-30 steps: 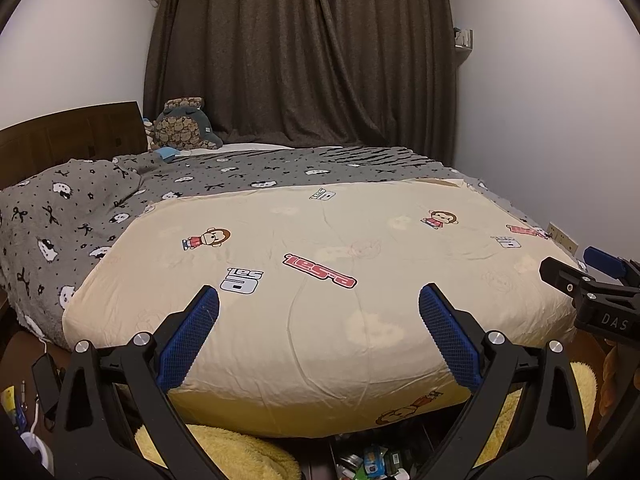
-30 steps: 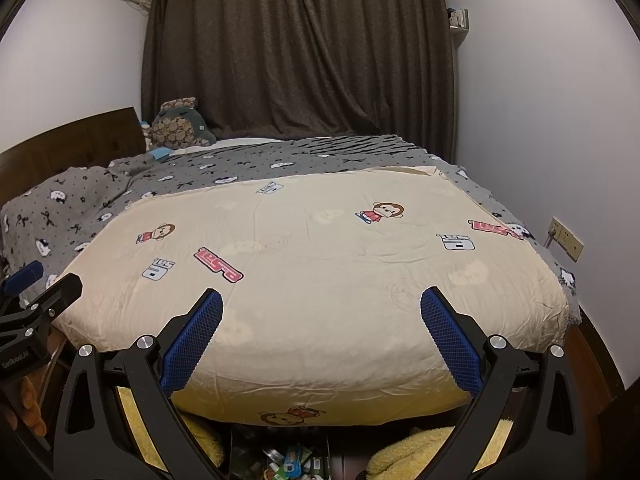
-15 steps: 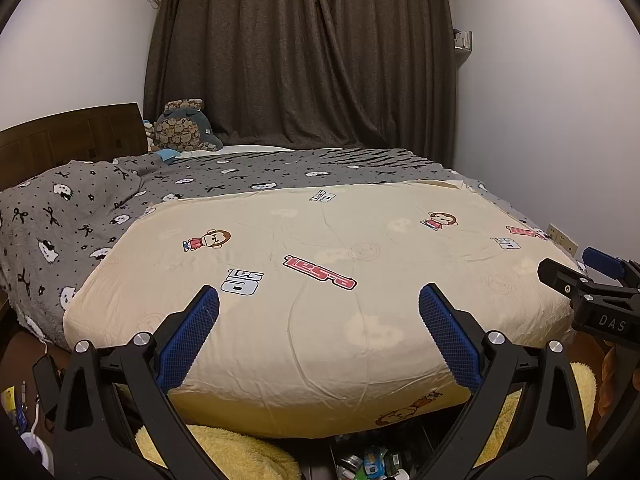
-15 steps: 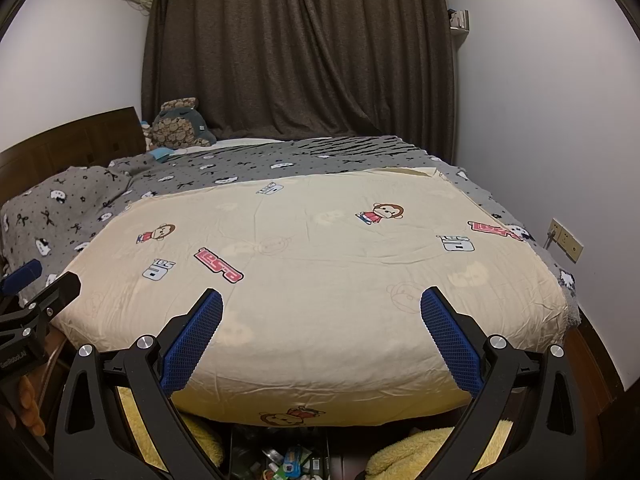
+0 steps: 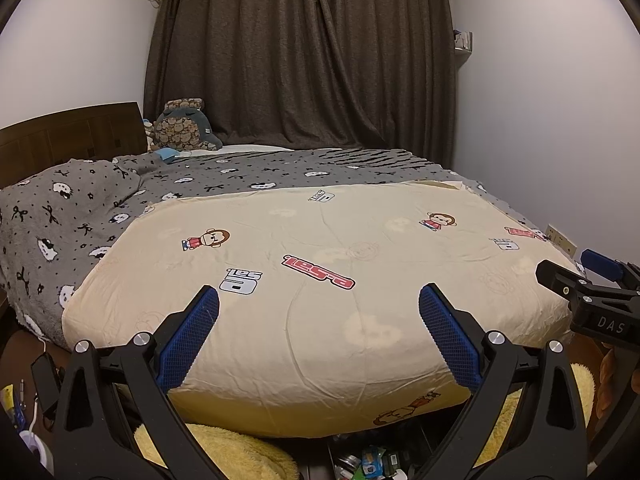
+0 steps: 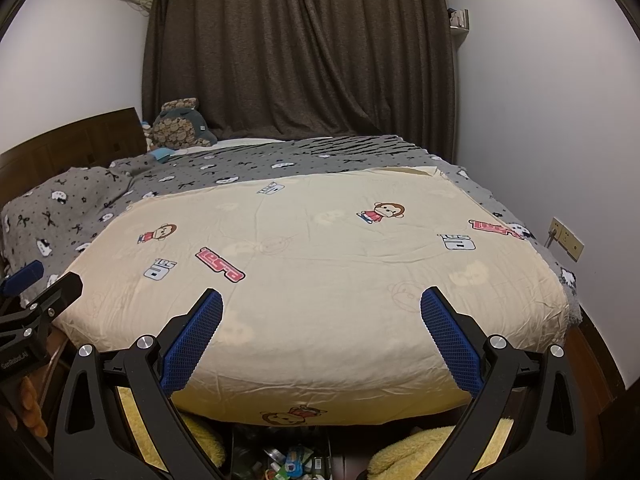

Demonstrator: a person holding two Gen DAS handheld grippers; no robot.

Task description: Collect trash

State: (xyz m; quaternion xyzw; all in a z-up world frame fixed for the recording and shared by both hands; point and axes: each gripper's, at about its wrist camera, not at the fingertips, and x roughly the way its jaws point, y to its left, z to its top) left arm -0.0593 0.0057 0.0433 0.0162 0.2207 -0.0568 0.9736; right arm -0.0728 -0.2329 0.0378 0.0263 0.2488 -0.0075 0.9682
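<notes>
Dark curtains [image 5: 304,52] back a bed whose cream quilt [image 5: 320,280] shows monkey prints. Left tool [image 5: 319,304] reads "GenRobot.AI", right tool [image 6: 321,306] "DAS"; both gape, empty.

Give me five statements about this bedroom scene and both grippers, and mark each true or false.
1. Both the left gripper and the right gripper are open and hold nothing. True.
2. The cream quilt with cartoon monkeys lies on top of the grey patterned blanket. True.
3. The dark curtain is drawn open onto a bright window. False: it hangs closed.
4. The patterned plush toy sits at the foot of the bed. False: it sits at the far end, beside the wooden headboard.
5. Small colourful packets lie low between the yellow fluffy cushions. True.
</notes>
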